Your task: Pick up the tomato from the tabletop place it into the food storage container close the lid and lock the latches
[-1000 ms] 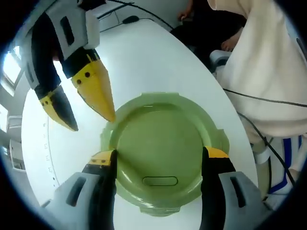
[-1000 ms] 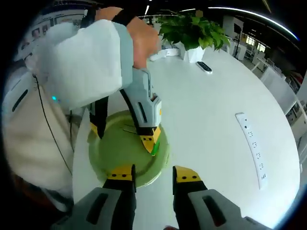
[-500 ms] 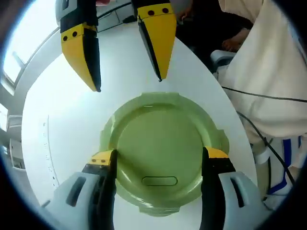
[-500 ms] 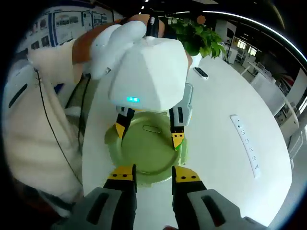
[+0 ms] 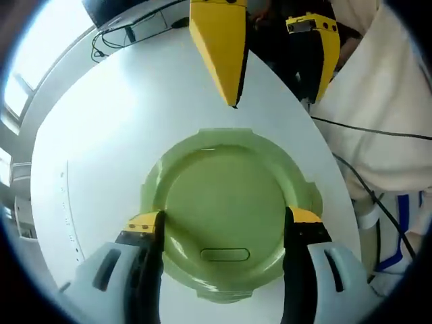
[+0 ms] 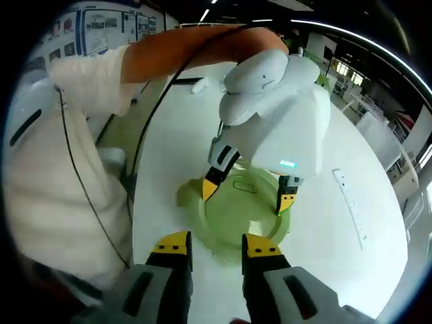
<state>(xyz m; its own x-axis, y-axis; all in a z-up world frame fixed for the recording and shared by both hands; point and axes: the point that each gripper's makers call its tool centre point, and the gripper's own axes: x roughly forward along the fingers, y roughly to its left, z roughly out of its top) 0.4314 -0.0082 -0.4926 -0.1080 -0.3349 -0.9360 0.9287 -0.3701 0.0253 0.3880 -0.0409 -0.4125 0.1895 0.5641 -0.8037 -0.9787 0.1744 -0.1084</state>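
On the white worktop sits the green food storage container, lid on top w/ a small oval mark near its close edge; tomato can't be seen, so can't tell where it is. Left gripper is low over the container, its yellow-tipped fingers spread wide, one each side of the lid, gripping nothing. Beyond the container's far edge the right gripper comes in from the top of the left gripper view, fingers apart, tips above the worktop and clear of the lid. Right gripper view: right gripper fingers open at bottom, empty, just short of the container; left gripper straddles the lid, held by a gloved hand. Beside the container is a person in a cream top, w/ a black cable across it. Power strip lies on the worktop well apart from the container.
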